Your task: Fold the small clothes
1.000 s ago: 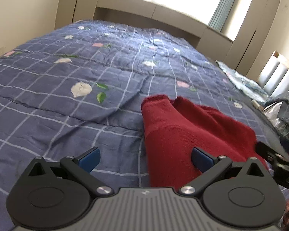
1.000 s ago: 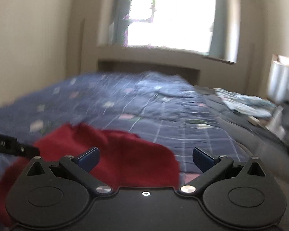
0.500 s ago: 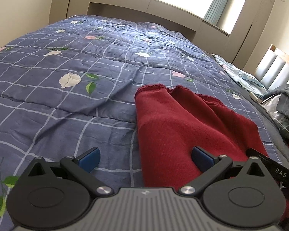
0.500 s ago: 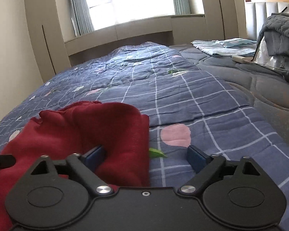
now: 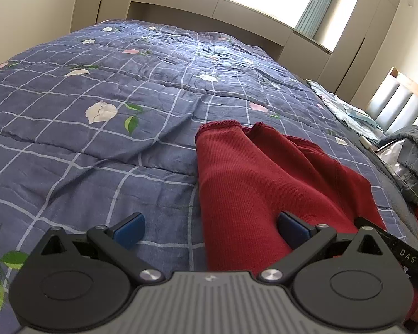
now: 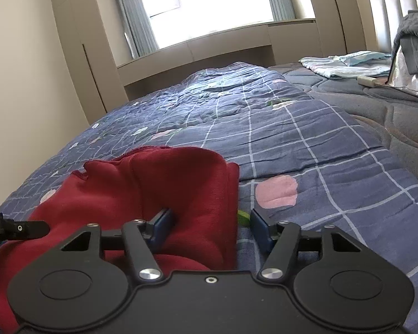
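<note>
Red garment [image 5: 264, 178] lies bunched on the bed's blue checked quilt [image 5: 97, 144], its hemmed edge pointing toward the window. Left hand-held gripper [image 5: 210, 226] hovers low over the garment's near end with its blue pads set wide apart; the right pad [image 5: 292, 226] rests against the cloth, the left pad is over bare quilt. Right hand-held gripper [image 6: 209, 226] is also spread, narrower, straddling a raised fold at the garment's right edge [image 6: 203, 194] without clamping it.
</note>
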`<action>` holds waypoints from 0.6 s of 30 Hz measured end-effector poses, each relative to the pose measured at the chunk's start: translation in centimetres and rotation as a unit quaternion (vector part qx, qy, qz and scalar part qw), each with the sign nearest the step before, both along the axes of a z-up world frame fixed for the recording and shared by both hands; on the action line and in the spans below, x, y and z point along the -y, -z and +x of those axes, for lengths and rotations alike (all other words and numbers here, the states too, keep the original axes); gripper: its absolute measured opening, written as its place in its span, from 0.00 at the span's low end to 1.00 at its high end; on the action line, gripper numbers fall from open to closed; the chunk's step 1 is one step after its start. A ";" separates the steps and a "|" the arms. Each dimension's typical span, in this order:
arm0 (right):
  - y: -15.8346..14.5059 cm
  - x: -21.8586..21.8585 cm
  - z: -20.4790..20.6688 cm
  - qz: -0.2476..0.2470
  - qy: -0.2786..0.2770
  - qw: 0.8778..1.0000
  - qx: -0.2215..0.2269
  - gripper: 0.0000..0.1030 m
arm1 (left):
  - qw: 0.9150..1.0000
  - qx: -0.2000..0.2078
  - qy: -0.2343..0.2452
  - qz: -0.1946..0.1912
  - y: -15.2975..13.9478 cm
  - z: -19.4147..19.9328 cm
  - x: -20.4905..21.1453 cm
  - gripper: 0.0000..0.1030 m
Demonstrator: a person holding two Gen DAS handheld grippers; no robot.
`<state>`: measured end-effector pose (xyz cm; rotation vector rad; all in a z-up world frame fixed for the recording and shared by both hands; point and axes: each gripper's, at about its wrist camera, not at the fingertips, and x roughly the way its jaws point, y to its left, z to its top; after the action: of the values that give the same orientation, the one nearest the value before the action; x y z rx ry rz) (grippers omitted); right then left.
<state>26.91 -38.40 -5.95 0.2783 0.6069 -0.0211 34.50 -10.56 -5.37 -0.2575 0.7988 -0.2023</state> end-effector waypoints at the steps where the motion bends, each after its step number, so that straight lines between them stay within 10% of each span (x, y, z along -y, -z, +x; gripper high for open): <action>1: 0.0 -0.1 0.0 0.001 -0.005 1.000 0.002 0.48 | 1.000 0.000 0.000 -0.001 0.0 0.0 0.0 1.00; 13: 0.0 -0.3 -0.1 0.007 -0.022 1.000 0.008 0.39 | 1.000 -0.015 0.026 0.000 -0.8 0.0 -0.7 0.99; 18: 0.1 -0.1 -0.1 0.014 -0.022 1.000 0.008 0.39 | 0.995 -0.055 0.069 -0.055 -0.7 0.4 -2.5 0.99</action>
<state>26.81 -38.26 -6.05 0.2916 0.5982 0.0311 34.90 -8.02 -4.70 -0.3201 0.9162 -0.3658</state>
